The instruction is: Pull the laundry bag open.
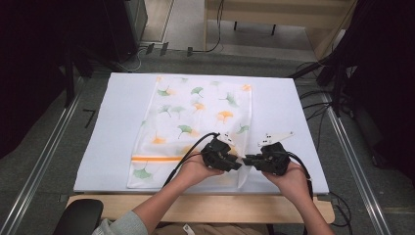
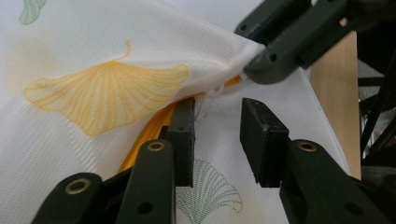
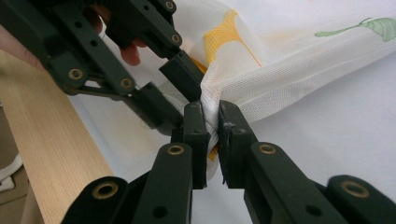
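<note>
A white mesh bag printed with green and orange ginkgo leaves lies flat on the table, an orange zipper running along its near end. At the bag's near right corner my two grippers meet tip to tip. My right gripper is shut on a bunched fold of the mesh at that corner and lifts it slightly. My left gripper stands open, its pads on either side of the cloth where the zipper ends, not pressing on it. The right gripper's fingers pinch the mesh just beyond.
A white cover lies over the table, with a bare wooden strip along the near edge right behind the grippers. Cables and dark stands crowd the floor at the right. A black chair part sits at the bottom left.
</note>
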A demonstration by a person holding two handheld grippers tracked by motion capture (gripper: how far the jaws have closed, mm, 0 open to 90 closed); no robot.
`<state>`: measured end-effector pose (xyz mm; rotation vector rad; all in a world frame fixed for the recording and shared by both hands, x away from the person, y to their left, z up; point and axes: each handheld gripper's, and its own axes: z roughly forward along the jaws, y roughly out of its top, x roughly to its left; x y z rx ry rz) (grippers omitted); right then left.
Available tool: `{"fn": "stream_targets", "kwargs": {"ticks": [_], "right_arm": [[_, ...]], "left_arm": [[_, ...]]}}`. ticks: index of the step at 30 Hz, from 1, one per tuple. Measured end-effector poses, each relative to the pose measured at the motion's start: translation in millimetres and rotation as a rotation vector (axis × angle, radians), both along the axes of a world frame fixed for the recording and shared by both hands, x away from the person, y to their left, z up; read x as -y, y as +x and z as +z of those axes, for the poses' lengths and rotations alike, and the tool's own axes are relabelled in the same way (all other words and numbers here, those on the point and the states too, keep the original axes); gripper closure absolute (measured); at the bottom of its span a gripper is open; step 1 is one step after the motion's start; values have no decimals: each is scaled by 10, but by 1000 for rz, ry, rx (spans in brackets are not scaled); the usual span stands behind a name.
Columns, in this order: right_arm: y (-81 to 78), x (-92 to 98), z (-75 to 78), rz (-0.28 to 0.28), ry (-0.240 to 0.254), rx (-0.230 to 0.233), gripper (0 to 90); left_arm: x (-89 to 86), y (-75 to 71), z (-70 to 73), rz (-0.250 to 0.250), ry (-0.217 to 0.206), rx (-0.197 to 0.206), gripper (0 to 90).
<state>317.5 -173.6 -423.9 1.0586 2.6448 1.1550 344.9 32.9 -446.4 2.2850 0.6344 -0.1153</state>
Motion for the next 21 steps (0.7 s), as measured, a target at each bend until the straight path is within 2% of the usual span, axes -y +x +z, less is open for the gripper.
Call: {"fn": "stream_targets", "kwargs": {"ticks": [5, 10, 14, 16, 21], "right_arm": [[1, -3, 9, 0, 14, -3, 846], [8, 4, 2, -1, 14, -12, 846], [9, 3, 1, -3, 19, -14, 846], [2, -4, 7, -4, 21, -20, 846], [0, -2, 14, -5, 26, -18, 845]], "left_arm": [[17, -4, 3, 34, -4, 7, 725], [22, 5, -3, 53, -8, -6, 809], [32, 6, -11, 60, -23, -34, 868], [40, -4, -11, 68, -23, -32, 895], [17, 0, 4, 83, -31, -53, 900]]}}
